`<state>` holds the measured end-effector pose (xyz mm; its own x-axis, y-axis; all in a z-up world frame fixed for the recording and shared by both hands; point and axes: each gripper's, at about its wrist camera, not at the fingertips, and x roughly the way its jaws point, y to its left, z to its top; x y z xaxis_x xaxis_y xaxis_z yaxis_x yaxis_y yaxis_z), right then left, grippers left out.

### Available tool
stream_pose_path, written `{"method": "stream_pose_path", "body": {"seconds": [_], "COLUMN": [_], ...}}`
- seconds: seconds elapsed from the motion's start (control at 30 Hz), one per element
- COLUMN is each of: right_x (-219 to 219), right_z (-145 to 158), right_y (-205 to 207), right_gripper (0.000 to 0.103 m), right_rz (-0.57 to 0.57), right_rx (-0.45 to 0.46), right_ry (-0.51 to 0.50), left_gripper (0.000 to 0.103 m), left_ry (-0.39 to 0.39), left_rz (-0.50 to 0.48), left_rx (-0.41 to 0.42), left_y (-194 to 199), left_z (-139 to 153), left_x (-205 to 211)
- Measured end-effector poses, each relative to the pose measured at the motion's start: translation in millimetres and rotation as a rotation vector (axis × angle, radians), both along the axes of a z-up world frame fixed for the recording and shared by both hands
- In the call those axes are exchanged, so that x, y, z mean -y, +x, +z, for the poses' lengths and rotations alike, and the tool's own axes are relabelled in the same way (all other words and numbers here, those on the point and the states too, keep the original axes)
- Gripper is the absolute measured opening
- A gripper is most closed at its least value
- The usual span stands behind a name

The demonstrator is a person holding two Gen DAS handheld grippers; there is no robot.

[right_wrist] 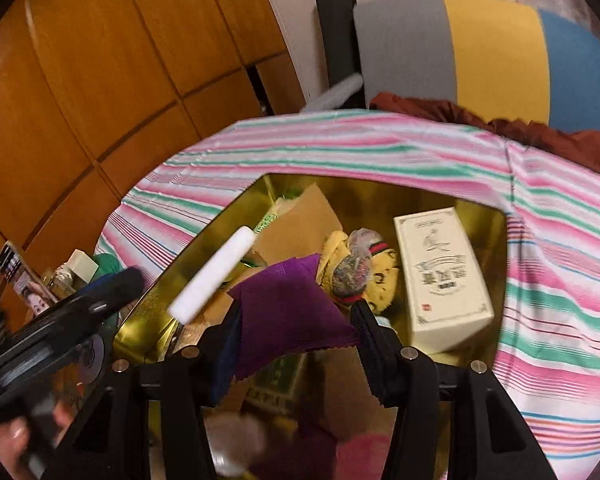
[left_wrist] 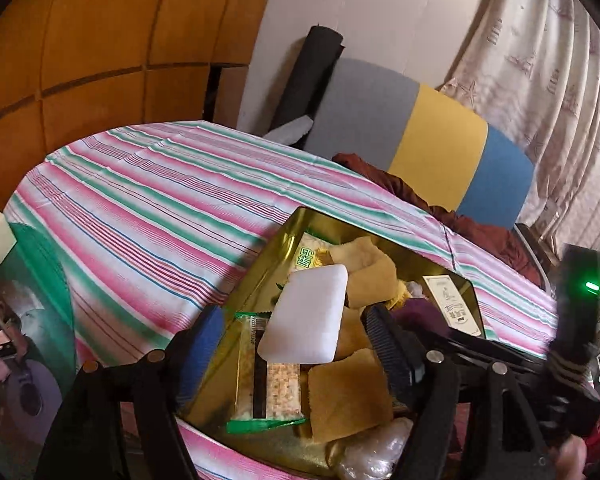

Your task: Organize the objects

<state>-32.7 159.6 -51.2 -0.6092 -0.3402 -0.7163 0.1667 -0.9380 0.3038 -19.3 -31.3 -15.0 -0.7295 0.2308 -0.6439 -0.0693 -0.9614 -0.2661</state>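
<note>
A: Take the shiny gold metal tin (left_wrist: 452,276) as the landmark. What lies in it?

B: A flat white rounded-rectangle foam block (left_wrist: 305,314) is over the middle of the tin in the left wrist view. From the right wrist view that same block (right_wrist: 212,276) shows edge-on and tilted, above the tin's left wall.

A: Is a gripper holding it?

B: The left gripper (left_wrist: 296,344) has its jaws spread wide on either side of the block. I cannot see any pad touching it, so I cannot tell whether the block is gripped or simply lying on the pile.

A: And the right one?

B: The right gripper (right_wrist: 296,328) has a purple textured fabric square with pinked edges (right_wrist: 292,312) between its jaws, over the near side of the tin. The jaws stand fairly apart, and whether they pinch the cloth I cannot tell.

A: What else sits inside the tin?

B: A clear snack bar packet with green ends (left_wrist: 266,384) lies beneath the block near the tin's left wall, with tan fabric squares (left_wrist: 348,398) just beside it. A cream cardboard box with printed lettering (right_wrist: 444,276) stands against the tin's right wall. Between that box and the purple cloth is a yellow plush toy (right_wrist: 380,280).

A: What does the tin rest on?

B: A cloth striped pink, green and white (left_wrist: 148,208), which spreads out beyond the tin on all sides.
</note>
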Motion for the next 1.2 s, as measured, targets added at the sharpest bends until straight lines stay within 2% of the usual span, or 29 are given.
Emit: {"method": "stream_pose_path", "body": {"seconds": [0.13,0.27,0.4,0.57,0.67,0.73,0.77,0.9,1.2], "right_x": [2.1,-6.2,-26.5,-43.1,-39.2,-35.2,-32.7,-27.3,-25.5], "right_z": [-12.4,-11.3,5.9,24.1,29.8,33.4,34.9,40.8,44.7], "right_y": [-25.3,-33.3,-12.6,26.5,46.5,57.9,61.3,76.6,90.3], "right_gripper": [0.055,0.058,0.071,0.074,0.089,0.095,0.103,0.103,0.103], "right_rz": [-0.02,-0.083,-0.149,-0.196,-0.198,-0.197,-0.195,-0.207,-0.294], "right_rx": [0.061,0.055,-0.017,-0.089,-0.108,-0.122,-0.124,-0.138,-0.084], "right_ry": [0.003,0.016,-0.017,-0.018,0.043,0.086,0.104,0.153,0.211], "left_gripper": [0.076,0.076,0.076,0.076,0.076,0.076,0.076,0.076,0.076], "left_ry": [0.011,-0.021,-0.075,-0.094,-0.132,-0.148,-0.157,-0.178,-0.232], "left_rz": [-0.001,-0.009,0.009,0.001,0.001,-0.009,-0.015,0.001,0.017], "left_rx": [0.013,0.018,0.0,0.032,0.044,0.057,0.064,0.089,0.096], "left_y": [4.1,10.8,19.1,24.3,30.9,33.9,36.3,43.2,53.1], "left_z": [4.0,5.7,9.2,10.8,11.1,11.7,12.0,12.8,19.8], "left_x": [-3.8,-12.2,-18.3,-25.6,-31.6,-34.6,-36.2,-37.1,-35.6]}}
